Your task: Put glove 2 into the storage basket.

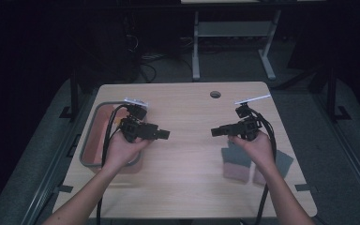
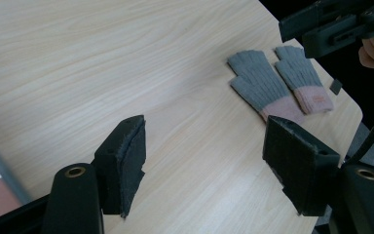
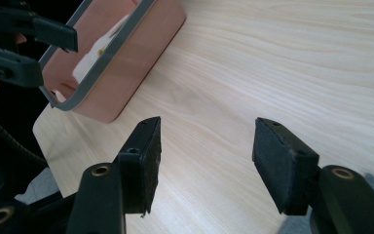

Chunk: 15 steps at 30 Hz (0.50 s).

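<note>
Two grey knit gloves with pink cuffs lie flat side by side near the table's right front edge: one glove (image 1: pixel 236 163) (image 2: pixel 259 84) and its pair (image 1: pixel 282 161) (image 2: pixel 303 78). My right gripper (image 1: pixel 214 131) (image 3: pixel 207 146) hovers just above and left of them, open, nothing between its pads, pointing left. My left gripper (image 1: pixel 165 134) (image 2: pixel 205 146) is held over the table's left half, open and empty, pointing right toward the other one. A pink bin (image 1: pixel 90 140) (image 3: pixel 126 63) with a grey rim sits at the left edge, under my left hand.
The light wooden table (image 1: pixel 192 183) has a round cable hole (image 1: pixel 215 94) at the back. Something white (image 3: pixel 91 57) lies inside the bin. Bare wood lies between the two grippers. Another desk's white legs (image 1: pixel 196 51) stand behind on the dark floor.
</note>
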Motion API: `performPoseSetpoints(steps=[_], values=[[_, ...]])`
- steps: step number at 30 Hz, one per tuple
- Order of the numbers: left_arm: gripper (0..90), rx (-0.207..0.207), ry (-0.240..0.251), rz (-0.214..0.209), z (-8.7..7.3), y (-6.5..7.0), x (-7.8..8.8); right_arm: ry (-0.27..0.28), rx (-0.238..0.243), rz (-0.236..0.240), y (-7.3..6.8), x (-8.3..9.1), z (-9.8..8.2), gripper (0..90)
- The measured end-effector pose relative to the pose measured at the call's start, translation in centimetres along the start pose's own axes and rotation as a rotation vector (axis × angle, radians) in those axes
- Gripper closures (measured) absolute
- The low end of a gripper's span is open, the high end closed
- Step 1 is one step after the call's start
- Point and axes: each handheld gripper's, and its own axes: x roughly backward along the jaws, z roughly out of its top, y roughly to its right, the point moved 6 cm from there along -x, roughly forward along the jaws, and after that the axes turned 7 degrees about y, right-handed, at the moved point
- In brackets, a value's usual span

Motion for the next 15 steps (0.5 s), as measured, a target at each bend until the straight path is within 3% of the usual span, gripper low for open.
performPoseSetpoints(steps=[9, 15], values=[[30.2, -0.013, -0.02, -0.035, -0.1, 1.6, -2.3, 0.01, -0.019, -0.038, 1.8, 1.6, -1.1, 42.3], [28.7, -0.026, -0.005, -0.056, -0.2, 3.0, -3.0, 0.034, -0.02, -0.07, 2.6, 3.0, -1.9, 41.4]])
